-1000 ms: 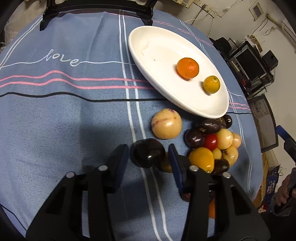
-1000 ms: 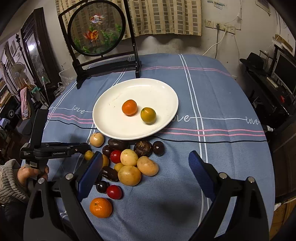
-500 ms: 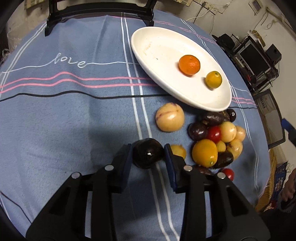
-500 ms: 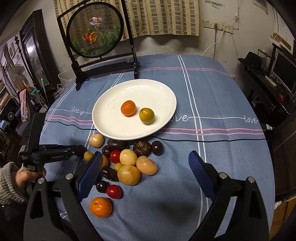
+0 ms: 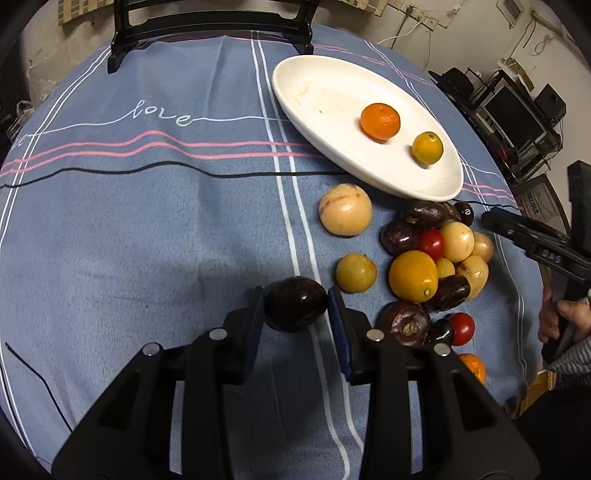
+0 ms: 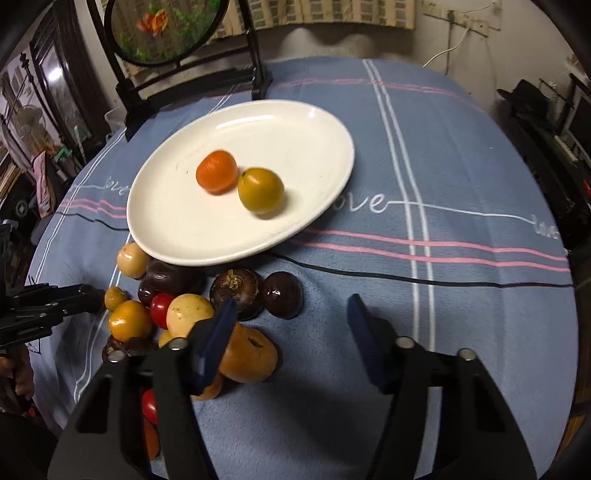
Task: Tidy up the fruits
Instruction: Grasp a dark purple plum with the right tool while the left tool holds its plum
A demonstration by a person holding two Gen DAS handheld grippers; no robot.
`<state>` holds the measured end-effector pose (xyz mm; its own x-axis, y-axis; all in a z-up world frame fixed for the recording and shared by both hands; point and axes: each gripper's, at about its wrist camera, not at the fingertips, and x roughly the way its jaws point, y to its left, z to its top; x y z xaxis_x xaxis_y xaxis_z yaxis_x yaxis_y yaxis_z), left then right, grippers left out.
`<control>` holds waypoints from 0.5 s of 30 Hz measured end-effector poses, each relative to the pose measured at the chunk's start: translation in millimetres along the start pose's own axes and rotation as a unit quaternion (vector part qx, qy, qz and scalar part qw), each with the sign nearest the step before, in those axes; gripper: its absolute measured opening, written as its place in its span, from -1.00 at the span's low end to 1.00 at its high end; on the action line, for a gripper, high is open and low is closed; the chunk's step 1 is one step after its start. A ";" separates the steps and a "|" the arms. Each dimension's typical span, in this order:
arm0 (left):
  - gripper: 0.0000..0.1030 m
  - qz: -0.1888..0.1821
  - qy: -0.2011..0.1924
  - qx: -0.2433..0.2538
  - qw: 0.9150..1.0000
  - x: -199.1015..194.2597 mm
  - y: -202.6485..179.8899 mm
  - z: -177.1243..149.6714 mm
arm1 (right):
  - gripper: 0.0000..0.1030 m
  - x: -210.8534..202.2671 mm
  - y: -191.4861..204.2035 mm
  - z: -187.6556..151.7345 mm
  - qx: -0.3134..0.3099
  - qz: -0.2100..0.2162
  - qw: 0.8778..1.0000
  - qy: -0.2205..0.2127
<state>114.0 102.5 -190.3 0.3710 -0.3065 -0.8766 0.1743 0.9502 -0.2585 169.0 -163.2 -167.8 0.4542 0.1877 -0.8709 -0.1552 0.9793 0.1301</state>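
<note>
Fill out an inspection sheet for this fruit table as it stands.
Surface: round table under a blue striped tablecloth.
Job's things: white plate holding an orange mandarin and a yellow citrus; loose fruit pile beside the plate's near rim.
Clutter: framed goldfish screen behind the plate.
Grippers: left claw shut on a dark fruit; right claw closing, nothing between the pads, its left finger over a tan fruit.
Cables: white wall cable.
Surroundings: electronics rack, curtain.

Blue tablecloth (image 6: 461, 314); white plate (image 6: 177, 236); loose fruits (image 5: 436, 258)
</note>
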 end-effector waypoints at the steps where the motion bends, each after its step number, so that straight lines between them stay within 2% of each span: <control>1: -0.32 0.000 0.000 -0.002 1.000 0.2 -0.1 -0.8 | 0.07 1.8 -0.2 1.5 -0.002 0.003 1.000 0.001; 5: -0.32 0.003 -0.002 -0.005 1.000 0.2 -0.8 -2.9 | -0.18 11.4 3.3 3.0 -0.014 0.022 1.000 0.007; 10: -0.30 -0.005 0.006 -0.009 1.000 3.2 -0.2 -4.6 | -0.29 15.7 -0.2 1.4 -0.002 0.037 0.999 0.006; 13: -0.29 -0.006 0.013 -0.002 1.000 7.8 -2.5 -4.1 | -0.49 15.9 -9.6 2.4 0.020 0.046 0.999 0.007; 15: -0.27 -0.006 0.016 0.001 1.000 10.3 -3.4 -3.5 | -0.53 18.1 -13.6 1.8 0.027 0.046 0.999 0.010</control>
<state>114.0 96.3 -199.8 0.3403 -0.3155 -0.8858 0.1795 0.9465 -0.2681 180.9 -173.0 -184.5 0.4222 0.2766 -0.8633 -0.1487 0.9605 0.2350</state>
